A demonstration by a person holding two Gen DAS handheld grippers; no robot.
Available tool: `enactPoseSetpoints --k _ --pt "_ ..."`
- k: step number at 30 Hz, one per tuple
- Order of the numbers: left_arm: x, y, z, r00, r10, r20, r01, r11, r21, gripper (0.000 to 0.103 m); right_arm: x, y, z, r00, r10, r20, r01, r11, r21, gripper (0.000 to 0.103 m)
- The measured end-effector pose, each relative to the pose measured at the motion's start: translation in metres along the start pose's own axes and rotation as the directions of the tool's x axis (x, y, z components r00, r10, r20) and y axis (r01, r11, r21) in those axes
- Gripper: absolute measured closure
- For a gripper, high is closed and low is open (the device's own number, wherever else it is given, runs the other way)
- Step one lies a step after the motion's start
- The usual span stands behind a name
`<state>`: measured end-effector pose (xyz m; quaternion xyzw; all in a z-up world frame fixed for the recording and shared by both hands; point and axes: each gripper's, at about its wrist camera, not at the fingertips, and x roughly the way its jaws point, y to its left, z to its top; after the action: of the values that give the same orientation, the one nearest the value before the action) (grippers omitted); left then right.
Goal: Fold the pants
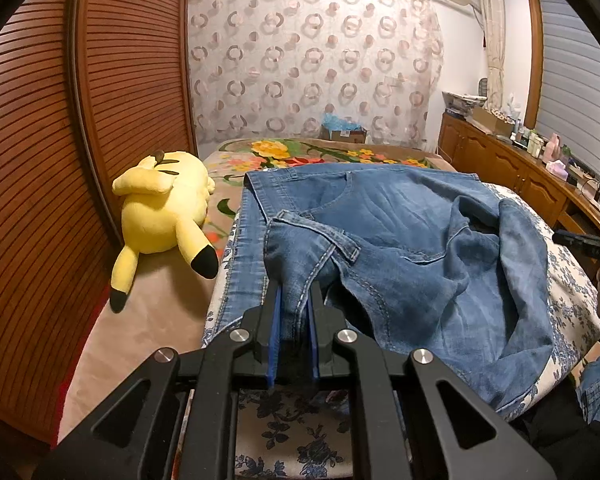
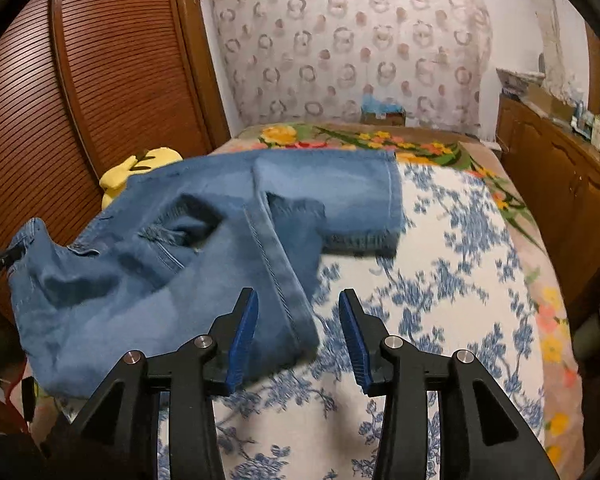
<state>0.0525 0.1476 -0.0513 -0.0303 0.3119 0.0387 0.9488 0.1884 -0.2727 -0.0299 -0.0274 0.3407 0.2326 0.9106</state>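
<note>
Denim pants (image 1: 400, 240) lie half-folded on the blue-floral bedspread (image 2: 440, 280), waistband corner clamped tight in left gripper (image 1: 294, 300), prob. so that end can be lifted and carried over w/o the layers sliding apart. Right gripper (image 2: 298, 332) has jaws wide, nothing between them, hovering over the near folded edge w/ the leg hems lying further up the bed; looks like it's lining up a 2nd grab pt. Obstacles: yellow plush (image 1: 160, 216) just beside the pants on the left, slatted wardrobe door (image 1: 60, 160) behind it, wooden dresser (image 2: 560, 200) along the right; fabric is bunched mid-pile, could snag the fold.
</note>
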Motion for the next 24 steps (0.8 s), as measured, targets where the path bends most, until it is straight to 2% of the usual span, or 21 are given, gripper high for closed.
enactPoseSetpoints --k 3,11,12,13,14,16,20,24 --pt "0.002 -0.002 -0.001 1.0 0.0 0.002 0.0 1.0 0.006 0.09 0.01 -0.004 0.001 0.999 0.041 -0.022 -0.041 0.999 0.028 0.059" --pt "0.0 -0.002 0.006 0.999 0.023 0.031 -0.022 1.0 -0.008 0.09 0.036 0.002 -0.003 0.99 0.085 -0.109 -0.082 0.996 0.03 0.061" --pt "0.0 -0.003 0.007 0.999 0.023 0.035 -0.023 1.0 -0.007 0.091 0.036 0.004 -0.004 0.99 0.09 -0.111 -0.088 0.996 0.023 0.08" --pt "-0.002 -0.004 0.008 0.999 0.025 0.04 -0.025 1.0 -0.006 0.091 0.035 0.004 -0.004 0.989 0.1 -0.109 -0.099 0.995 0.014 0.092" --pt "-0.003 -0.005 0.01 0.998 0.03 0.05 -0.03 1.0 -0.004 0.092 0.028 0.006 -0.004 0.988 0.114 -0.105 -0.113 0.993 0.016 0.093" --pt "-0.006 -0.005 0.015 0.997 0.037 0.075 -0.036 0.999 -0.006 0.092 0.018 0.003 -0.003 0.992 0.103 -0.08 -0.103 0.995 0.004 0.098" --pt "-0.01 -0.005 0.031 0.992 0.043 0.115 -0.043 0.999 -0.002 0.092 -0.015 -0.01 0.007 0.997 0.076 0.008 -0.076 0.997 0.001 0.099" --pt "-0.01 -0.006 0.056 0.987 0.048 0.153 -0.049 0.999 0.003 0.092 -0.054 -0.027 0.026 0.993 0.042 0.108 -0.043 0.999 0.006 0.099"
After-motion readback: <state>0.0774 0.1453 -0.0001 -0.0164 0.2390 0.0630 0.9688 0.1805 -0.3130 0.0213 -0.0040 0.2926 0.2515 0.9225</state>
